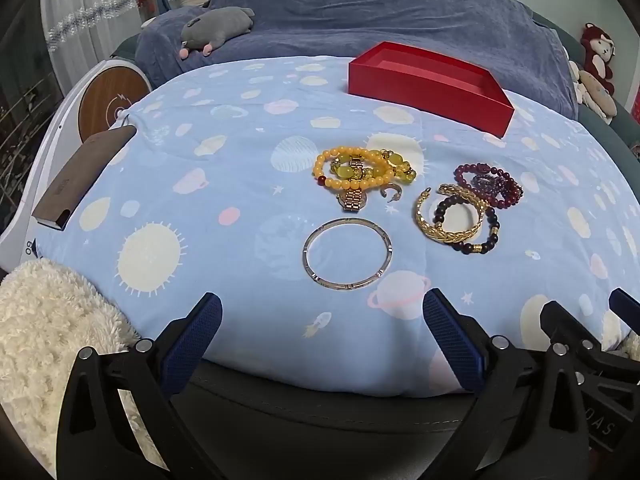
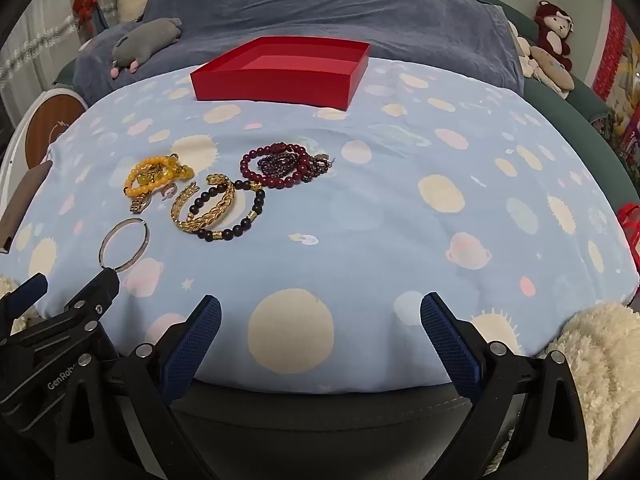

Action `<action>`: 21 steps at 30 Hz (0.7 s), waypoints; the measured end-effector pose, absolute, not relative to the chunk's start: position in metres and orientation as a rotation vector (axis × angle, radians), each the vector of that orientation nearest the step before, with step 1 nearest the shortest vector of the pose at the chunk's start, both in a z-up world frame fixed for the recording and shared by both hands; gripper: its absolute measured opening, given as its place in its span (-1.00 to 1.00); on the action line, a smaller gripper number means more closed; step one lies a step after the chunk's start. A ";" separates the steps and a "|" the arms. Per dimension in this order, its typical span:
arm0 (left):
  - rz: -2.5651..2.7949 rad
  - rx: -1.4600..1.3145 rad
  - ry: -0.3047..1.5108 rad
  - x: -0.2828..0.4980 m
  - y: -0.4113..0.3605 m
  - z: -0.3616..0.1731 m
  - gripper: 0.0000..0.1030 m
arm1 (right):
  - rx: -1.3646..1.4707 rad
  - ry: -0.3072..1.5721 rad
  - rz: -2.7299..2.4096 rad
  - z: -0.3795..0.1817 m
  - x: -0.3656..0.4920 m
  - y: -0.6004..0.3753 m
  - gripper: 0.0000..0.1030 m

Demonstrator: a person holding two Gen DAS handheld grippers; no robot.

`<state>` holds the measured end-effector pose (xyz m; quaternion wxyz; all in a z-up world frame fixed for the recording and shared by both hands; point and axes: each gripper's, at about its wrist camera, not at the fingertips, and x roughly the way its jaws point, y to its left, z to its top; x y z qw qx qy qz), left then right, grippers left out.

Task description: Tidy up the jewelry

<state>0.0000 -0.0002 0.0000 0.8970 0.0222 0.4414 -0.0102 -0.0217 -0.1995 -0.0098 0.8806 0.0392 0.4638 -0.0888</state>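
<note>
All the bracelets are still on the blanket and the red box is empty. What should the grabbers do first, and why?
Probably the left hand-held gripper should ease down over the silver bangle. It lies alone, nearest that gripper, touching no other jewelry, and both grippers are open and empty. The red box waits empty behind the piles, so the bangle could go there.

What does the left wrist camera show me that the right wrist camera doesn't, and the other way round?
Only the left wrist view shows the whole brown box at the cloth's left edge and the gold watch band clearly; the right view clips that box.

Only the right wrist view shows the bare right half of the blue cloth and the red items past its right edge.

Both show the empty red tray, silver bangle, yellow bead bracelets, gold cuff, dark red bead bracelets, and both grippers open, left gripper, right gripper.
</note>
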 end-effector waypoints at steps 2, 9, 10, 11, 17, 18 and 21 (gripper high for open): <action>-0.023 0.044 0.917 0.000 0.000 0.000 0.86 | 0.057 0.969 -0.195 -0.010 -0.022 -0.199 0.87; -0.034 0.050 0.911 0.001 -0.001 0.000 0.86 | 0.073 0.972 -0.202 -0.010 -0.022 -0.199 0.87; -0.032 0.048 0.909 0.001 0.004 0.002 0.86 | 0.068 0.968 -0.202 -0.009 -0.023 -0.199 0.87; -0.033 0.049 0.908 0.002 0.005 0.002 0.86 | 0.067 0.966 -0.202 -0.009 -0.024 -0.199 0.87; -0.028 0.052 0.900 -0.003 0.000 0.005 0.86 | 0.070 0.969 -0.199 -0.009 -0.025 -0.199 0.87; -0.028 0.053 0.900 -0.003 0.000 0.005 0.86 | 0.069 0.969 -0.200 -0.009 -0.025 -0.199 0.87; -0.028 0.049 0.900 -0.003 0.000 0.005 0.86 | 0.070 0.968 -0.198 -0.009 -0.024 -0.199 0.87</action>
